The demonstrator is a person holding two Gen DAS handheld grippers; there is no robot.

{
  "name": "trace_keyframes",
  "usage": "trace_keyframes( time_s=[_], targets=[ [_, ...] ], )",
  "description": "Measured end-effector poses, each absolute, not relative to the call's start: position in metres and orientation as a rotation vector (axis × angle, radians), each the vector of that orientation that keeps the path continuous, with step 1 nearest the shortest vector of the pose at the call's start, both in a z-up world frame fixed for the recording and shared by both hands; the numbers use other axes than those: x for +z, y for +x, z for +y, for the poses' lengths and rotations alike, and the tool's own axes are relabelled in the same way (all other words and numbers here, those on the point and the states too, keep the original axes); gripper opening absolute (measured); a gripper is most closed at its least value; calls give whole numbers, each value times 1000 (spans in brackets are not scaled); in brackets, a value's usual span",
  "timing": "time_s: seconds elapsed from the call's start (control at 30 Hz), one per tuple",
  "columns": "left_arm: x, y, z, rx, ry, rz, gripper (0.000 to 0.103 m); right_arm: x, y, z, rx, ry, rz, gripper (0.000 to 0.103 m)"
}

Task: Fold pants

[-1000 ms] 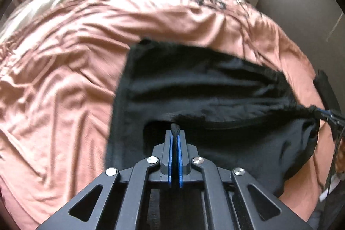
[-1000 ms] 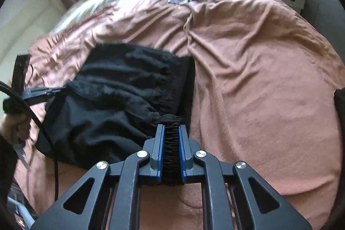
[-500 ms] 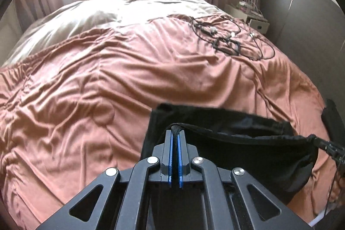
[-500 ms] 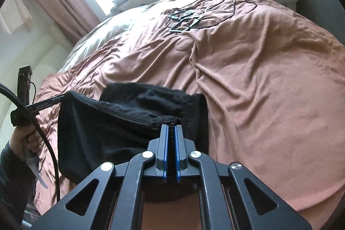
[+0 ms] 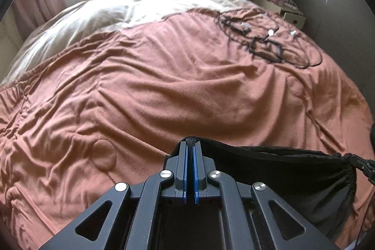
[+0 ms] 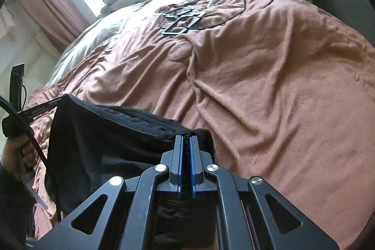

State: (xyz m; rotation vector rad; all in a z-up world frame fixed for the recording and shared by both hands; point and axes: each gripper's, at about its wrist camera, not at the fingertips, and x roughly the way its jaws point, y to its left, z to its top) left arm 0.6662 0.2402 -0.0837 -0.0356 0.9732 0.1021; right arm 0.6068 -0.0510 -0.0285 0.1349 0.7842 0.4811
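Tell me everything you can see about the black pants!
The pants are black, soft cloth with a gathered, stretchy-looking waistband. They are held up over the bed's brown blanket, not lying flat. The left gripper pinches one end of the top edge and the right gripper pinches the other, both with jaws shut on the cloth. The edge runs taut between them, and the rest hangs down in loose folds below.

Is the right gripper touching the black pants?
Touching. The right wrist view shows the right gripper shut on the bunched edge of the black pants.
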Motion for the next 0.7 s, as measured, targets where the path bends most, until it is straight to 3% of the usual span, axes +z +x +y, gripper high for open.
trace_keyframes(
  time_s=[0.33, 0.7],
  targets=[
    [-141, 701, 242, 137, -14, 1090, 4, -43, 632, -43, 457, 127, 798, 2],
    [-150, 712, 244, 166, -21, 1098, 8, -41, 632, -39, 441, 125, 766, 2]
  ],
)
